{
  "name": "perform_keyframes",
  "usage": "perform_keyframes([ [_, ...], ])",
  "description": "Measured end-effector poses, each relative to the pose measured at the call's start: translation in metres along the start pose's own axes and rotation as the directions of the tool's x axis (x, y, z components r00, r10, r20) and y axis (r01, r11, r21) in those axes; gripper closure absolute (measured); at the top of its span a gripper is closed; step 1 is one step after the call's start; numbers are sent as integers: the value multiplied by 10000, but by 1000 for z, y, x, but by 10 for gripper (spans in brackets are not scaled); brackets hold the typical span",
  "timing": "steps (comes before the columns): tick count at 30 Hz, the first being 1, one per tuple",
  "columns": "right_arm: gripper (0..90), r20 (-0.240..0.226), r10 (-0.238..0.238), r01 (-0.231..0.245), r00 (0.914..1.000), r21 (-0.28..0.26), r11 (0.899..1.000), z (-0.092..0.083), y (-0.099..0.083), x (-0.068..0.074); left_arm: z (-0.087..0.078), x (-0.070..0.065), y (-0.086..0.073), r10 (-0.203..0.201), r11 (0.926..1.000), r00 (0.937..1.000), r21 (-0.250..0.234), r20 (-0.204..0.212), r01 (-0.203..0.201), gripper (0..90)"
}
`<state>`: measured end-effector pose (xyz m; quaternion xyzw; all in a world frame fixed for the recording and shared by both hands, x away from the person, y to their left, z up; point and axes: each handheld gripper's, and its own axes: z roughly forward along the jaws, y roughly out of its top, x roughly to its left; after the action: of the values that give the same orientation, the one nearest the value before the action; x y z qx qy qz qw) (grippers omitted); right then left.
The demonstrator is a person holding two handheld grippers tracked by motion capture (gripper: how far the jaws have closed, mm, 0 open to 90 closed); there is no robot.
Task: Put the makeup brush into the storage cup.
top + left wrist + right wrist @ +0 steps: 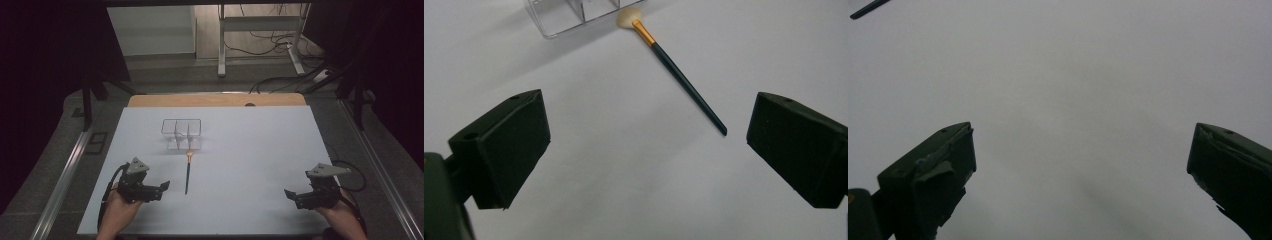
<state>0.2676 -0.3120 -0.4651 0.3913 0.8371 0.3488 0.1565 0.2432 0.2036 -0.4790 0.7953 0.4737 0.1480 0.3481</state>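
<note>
Slim dark-handled makeup brush point(679, 77), gold ferrule, cream bristles: flat on white table point(250, 150), tip touching clear plastic divided organiser point(181, 133), partly cropped in left gripper view. Unlabelled. Left gripper point(648, 145), right gripper point(1083, 170): jaws spread, empty.

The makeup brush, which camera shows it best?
The left gripper view: the brush lies large there, from pale bristles and gold collar to dark handle tip. The high view shows it small, as a thin dark line. The right gripper view catches just a dark end at its top left corner.
</note>
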Motion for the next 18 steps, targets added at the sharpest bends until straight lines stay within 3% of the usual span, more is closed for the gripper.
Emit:
perform_keyframes([
  [18,0,16,-28,28,10000,7,10000,1,0,0,13,-5,16,41,9984,10000,560,64,-44,12],
])
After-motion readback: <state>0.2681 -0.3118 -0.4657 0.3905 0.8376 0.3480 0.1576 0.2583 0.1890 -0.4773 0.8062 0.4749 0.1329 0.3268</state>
